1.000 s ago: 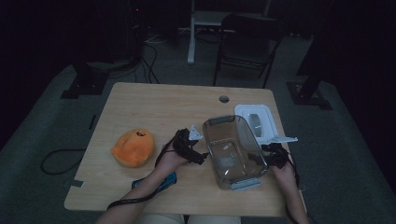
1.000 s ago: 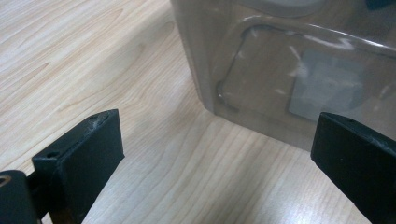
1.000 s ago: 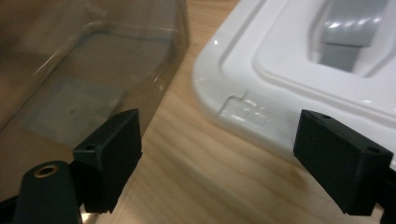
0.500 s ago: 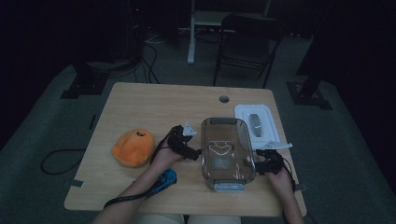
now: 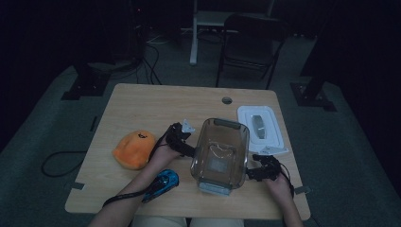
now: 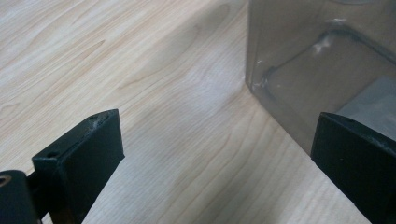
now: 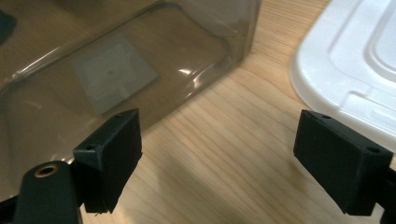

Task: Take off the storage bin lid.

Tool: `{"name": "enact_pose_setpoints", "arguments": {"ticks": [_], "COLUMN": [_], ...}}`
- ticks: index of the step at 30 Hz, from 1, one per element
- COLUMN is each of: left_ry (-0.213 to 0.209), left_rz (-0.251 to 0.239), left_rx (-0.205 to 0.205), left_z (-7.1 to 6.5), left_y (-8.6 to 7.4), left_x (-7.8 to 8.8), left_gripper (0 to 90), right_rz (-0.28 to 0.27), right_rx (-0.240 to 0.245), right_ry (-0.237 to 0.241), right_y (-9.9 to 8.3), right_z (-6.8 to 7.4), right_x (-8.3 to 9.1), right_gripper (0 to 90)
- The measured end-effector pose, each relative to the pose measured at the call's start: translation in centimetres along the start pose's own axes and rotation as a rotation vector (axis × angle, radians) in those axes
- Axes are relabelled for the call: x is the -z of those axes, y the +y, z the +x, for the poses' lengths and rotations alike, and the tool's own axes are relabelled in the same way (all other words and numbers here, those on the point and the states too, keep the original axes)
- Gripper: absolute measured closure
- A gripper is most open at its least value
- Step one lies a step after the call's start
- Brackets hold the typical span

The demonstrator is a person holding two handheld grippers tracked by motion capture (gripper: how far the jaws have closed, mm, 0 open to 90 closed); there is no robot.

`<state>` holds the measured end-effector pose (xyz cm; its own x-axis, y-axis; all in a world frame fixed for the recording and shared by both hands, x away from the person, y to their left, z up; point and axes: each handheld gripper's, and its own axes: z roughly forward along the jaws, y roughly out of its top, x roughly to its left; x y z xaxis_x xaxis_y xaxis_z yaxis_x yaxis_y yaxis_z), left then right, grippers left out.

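- While the clear plastic bin [image 5: 220,152] stands on the counter [image 5: 142,101] between the two grippers, its long axis runs away from the person, so each gripper faces one long side wall.
- From the left gripper [image 5: 182,142], the bin lies to its right; in the left gripper view the bin's lower corner [image 6: 261,88] sits ahead and right, its wall running down to the right-hand finger [image 6: 355,163].
- From the right gripper [image 5: 257,171], the bin lies to its left, nearer the person's end; in the right gripper view the bin wall [image 7: 140,70] rises just beyond the left-hand finger [image 7: 112,154].
- Both grippers look about equally close to the bin, just beside its walls.
- Left fingers are spread wide and hold nothing, with bare wood between them.
- Right fingers are also spread wide and empty, over bare counter.
- A white lid [image 5: 261,126] lies beyond the right gripper, near the bin's far right; its edge [image 7: 345,70] shows beside the right-hand finger.
- Judged from this, any grasp would need each gripper to turn toward the bin's rim or wall.
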<state>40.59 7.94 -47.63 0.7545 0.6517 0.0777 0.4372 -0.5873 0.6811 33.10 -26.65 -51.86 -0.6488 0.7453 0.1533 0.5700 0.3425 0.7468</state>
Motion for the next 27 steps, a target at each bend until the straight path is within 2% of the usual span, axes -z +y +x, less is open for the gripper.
{"name": "enact_pose_setpoints", "arguments": {"ticks": [5, 9, 14, 21, 25, 27], "left_ry": [0.011, 0.015, 0.02, 0.04, 0.037, 0.051], "left_rz": [0.011, 0.024, 0.062, 0.074, 0.072, 0.078], "left_rx": [-0.02, -0.017, -0.024, 0.021, 0.026, 0.028], "left_z": [0.4, 0.6, 1.0, 2.0, 2.1, 2.2], "left_y": [-0.2, -0.3, -0.5, -1.0, -1.3, -1.4], "left_x": [0.3, 0.6, 1.0, 1.3, 1.7, 2.0], "left_gripper": [3.1, 3.1, 3.0, 3.1, 3.1, 3.0], "right_rz": [0.011, 0.011, 0.018, 0.03, 0.039, 0.04], "right_rx": [0.011, 0.013, 0.011, 0.035, 0.049, 0.053], "right_ry": [0.007, 0.002, 0.006, 0.026, 0.033, 0.036], "right_y": [0.4, 0.6, 0.7, 1.0, 1.1, 1.1], "right_z": [0.8, 1.2, 1.7, 2.7, 3.1, 3.3], "right_x": [-0.6, -0.9, -1.4, -2.1, -2.4, -2.5], "right_gripper": [14.9, 14.9, 14.9, 14.9, 14.9, 14.9]}}
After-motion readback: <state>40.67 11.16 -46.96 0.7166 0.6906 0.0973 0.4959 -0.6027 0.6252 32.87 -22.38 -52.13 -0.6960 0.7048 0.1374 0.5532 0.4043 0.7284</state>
